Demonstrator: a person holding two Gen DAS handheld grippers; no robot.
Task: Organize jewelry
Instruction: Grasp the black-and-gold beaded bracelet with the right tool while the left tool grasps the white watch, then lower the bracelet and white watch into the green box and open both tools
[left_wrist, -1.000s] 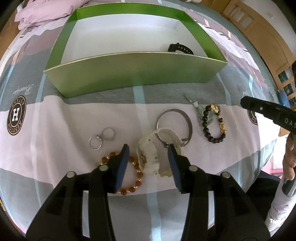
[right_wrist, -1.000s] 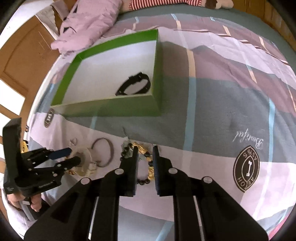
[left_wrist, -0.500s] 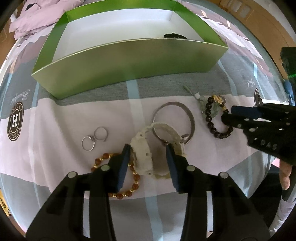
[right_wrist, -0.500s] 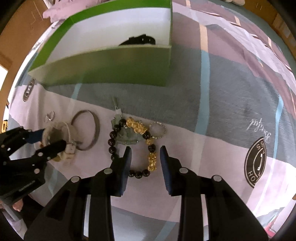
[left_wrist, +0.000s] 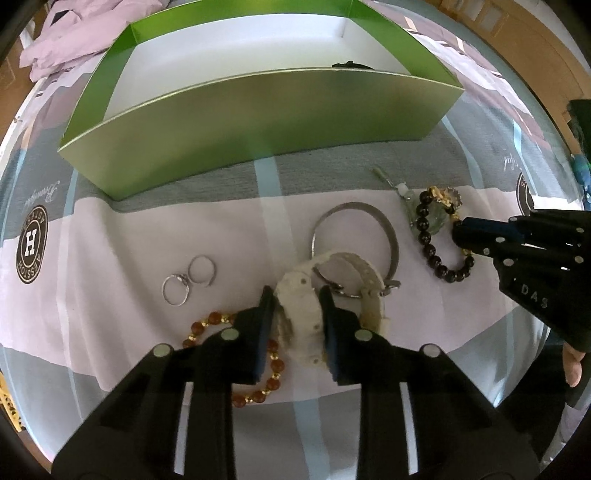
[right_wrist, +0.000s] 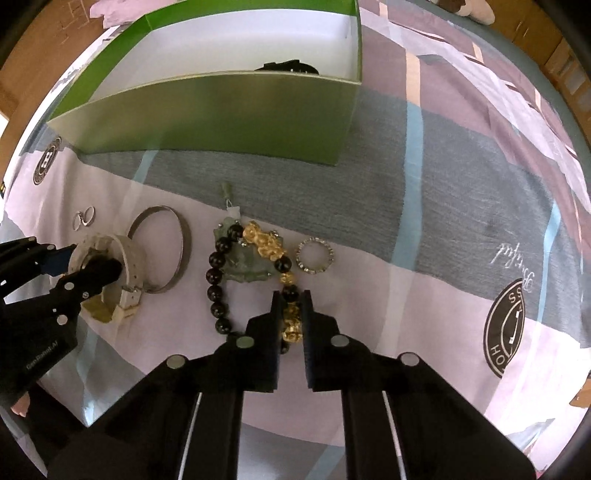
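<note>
Patchwork bedspread (right_wrist: 461, 192) (pink, grey), green box (left_wrist: 258, 122), wooden furniture (left_wrist: 546, 62).

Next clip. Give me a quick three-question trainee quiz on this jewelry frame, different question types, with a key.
1. True or false: the left gripper straddles the cream plastic wristwatch.
2. The right gripper closes around which item? A) thin silver bangle B) black and gold beaded bracelet C) small sparkly ring
3. Fill in: the dark strap lies inside the open green cardboard ____.

Key: 1 true; 2 B; 3 box.
</note>
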